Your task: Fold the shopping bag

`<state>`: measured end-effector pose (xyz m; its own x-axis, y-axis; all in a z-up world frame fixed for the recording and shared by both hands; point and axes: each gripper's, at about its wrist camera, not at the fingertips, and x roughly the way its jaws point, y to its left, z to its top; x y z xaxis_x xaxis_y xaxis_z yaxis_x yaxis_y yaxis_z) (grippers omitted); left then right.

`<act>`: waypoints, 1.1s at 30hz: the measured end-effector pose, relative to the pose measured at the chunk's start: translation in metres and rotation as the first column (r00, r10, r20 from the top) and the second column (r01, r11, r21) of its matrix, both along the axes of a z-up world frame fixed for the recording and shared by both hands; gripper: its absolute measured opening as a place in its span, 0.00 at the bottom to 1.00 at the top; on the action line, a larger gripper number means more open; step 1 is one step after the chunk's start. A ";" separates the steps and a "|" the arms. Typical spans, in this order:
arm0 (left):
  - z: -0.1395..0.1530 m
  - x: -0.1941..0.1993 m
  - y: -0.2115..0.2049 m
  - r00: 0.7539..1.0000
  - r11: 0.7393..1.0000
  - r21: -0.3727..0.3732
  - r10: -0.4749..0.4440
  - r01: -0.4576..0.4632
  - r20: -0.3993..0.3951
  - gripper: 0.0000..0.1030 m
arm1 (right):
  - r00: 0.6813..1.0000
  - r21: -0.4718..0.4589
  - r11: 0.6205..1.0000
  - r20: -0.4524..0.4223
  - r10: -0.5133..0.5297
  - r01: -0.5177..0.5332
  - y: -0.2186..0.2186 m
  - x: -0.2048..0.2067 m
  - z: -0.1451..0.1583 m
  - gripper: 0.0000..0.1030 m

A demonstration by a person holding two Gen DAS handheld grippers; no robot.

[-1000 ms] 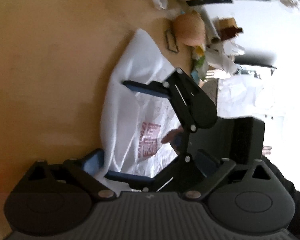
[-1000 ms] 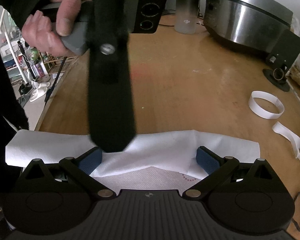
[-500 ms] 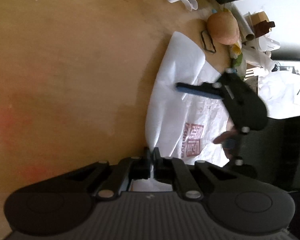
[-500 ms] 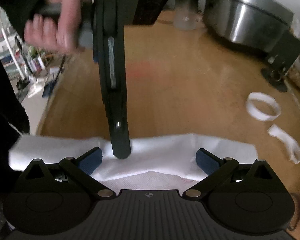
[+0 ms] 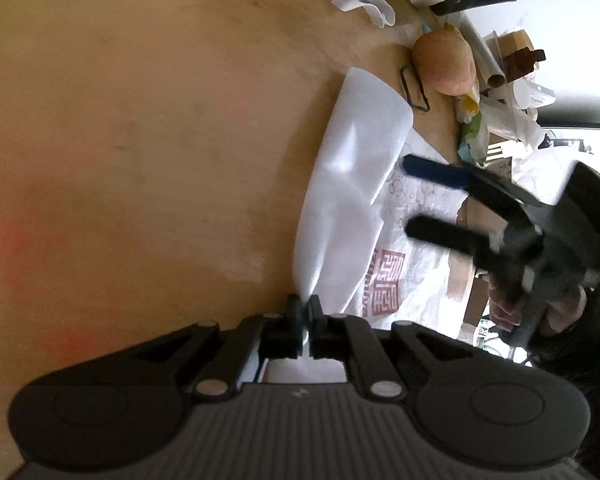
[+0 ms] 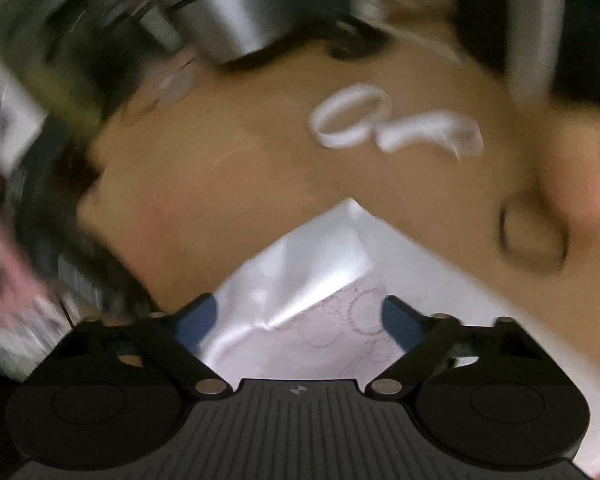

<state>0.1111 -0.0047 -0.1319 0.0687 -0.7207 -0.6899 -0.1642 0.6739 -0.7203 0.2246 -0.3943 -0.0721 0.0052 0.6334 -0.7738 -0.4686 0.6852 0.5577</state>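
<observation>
Left gripper [image 5: 305,312]: clamped on the near edge of the white shopping bag [image 5: 352,184], which lies on the wooden table [image 5: 140,140], one flap folded over. Right gripper [image 6: 300,320]: fingers apart above the bag. Folding underway; next, carry the pinched edge across.

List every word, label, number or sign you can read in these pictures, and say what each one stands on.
Shopping bag: a red square seal with characters and a line of red letters beside it, both too blurred and sideways to read.
Shopping bag, right wrist view: faint circular patterns only, no letters.
Nothing else carries readable text.
</observation>
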 end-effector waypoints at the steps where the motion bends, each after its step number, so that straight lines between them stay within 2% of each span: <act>1: 0.000 0.000 -0.001 1.000 1.000 0.001 -0.001 0.001 0.000 0.06 | 0.998 0.024 0.999 -0.036 -0.044 0.045 -0.003 0.003 -0.004 0.61; 2: 0.000 0.001 -0.001 1.000 1.000 0.003 -0.004 0.004 0.001 0.06 | 0.995 0.039 0.996 -0.062 -0.081 0.084 -0.005 0.005 -0.008 0.54; 3: 0.001 0.001 -0.002 1.000 1.000 0.005 -0.008 0.008 0.003 0.06 | 0.989 0.053 0.991 -0.088 -0.118 0.123 -0.007 0.007 -0.012 0.51; 4: 0.001 0.002 -0.002 1.000 1.000 0.008 -0.012 0.012 0.005 0.06 | 0.982 0.061 0.985 -0.109 -0.152 0.159 -0.009 0.008 -0.016 0.41; 5: 0.002 0.002 -0.003 1.000 1.000 0.010 -0.016 0.016 0.007 0.06 | 0.975 0.065 0.979 -0.127 -0.184 0.193 -0.012 0.010 -0.020 0.25; 6: 0.002 0.002 -0.003 1.000 1.000 0.014 -0.021 0.021 0.009 0.06 | 0.966 0.069 0.972 -0.144 -0.215 0.227 -0.016 0.011 -0.024 0.16; 8: 0.004 0.003 -0.004 0.999 0.999 0.021 -0.031 0.031 0.012 0.06 | 0.971 0.062 0.975 -0.119 -0.205 0.213 -0.011 0.013 -0.024 0.09; 13: 0.006 0.004 -0.005 0.998 0.998 0.040 -0.054 0.053 0.017 0.06 | 0.993 0.030 0.992 -0.014 -0.119 0.119 0.009 0.019 -0.016 0.07; 17: 0.008 0.005 -0.007 0.998 0.997 0.050 -0.059 0.059 0.015 0.06 | 0.997 -0.015 0.999 0.071 -0.040 0.042 0.026 0.022 -0.011 0.08; 21: 0.011 0.005 -0.011 0.998 0.995 0.080 -0.063 0.062 0.015 0.06 | 0.991 -0.083 0.997 0.136 0.012 -0.001 0.041 0.019 -0.009 0.13; 22: 0.012 0.004 -0.011 0.998 0.994 0.086 -0.065 0.063 0.016 0.06 | 0.990 -0.092 0.996 0.141 0.012 0.001 0.042 0.018 -0.008 0.24; 23: 0.014 0.004 -0.014 0.997 0.992 0.102 -0.071 0.069 0.016 0.06 | 0.988 -0.107 0.994 0.154 0.007 0.009 0.041 0.018 -0.005 0.41; 25: 0.015 0.005 -0.014 0.997 0.992 0.109 -0.072 0.070 0.014 0.06 | 0.980 -0.128 0.992 0.198 0.006 0.020 0.037 0.015 0.005 0.58; 29: 0.019 0.010 -0.019 0.997 0.991 0.117 -0.072 0.070 0.011 0.06 | 0.937 -0.164 0.985 0.333 0.105 -0.052 0.029 -0.001 0.034 0.62; 31: 0.022 0.014 -0.022 0.997 0.990 0.119 -0.072 0.071 0.008 0.06 | 0.914 -0.170 0.975 0.354 0.197 -0.144 0.027 -0.014 0.041 0.65; 33: 0.024 0.019 -0.029 0.997 0.991 0.114 -0.072 0.071 0.007 0.06 | 0.879 -0.179 0.952 0.372 0.298 -0.247 0.025 -0.028 0.048 0.72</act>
<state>0.1298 -0.0337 -0.1078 0.0284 -0.6407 -0.7673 -0.1048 0.7615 -0.6397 0.1964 -0.3689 -0.0240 0.1633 0.5542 -0.8162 -0.8082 0.5496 0.2114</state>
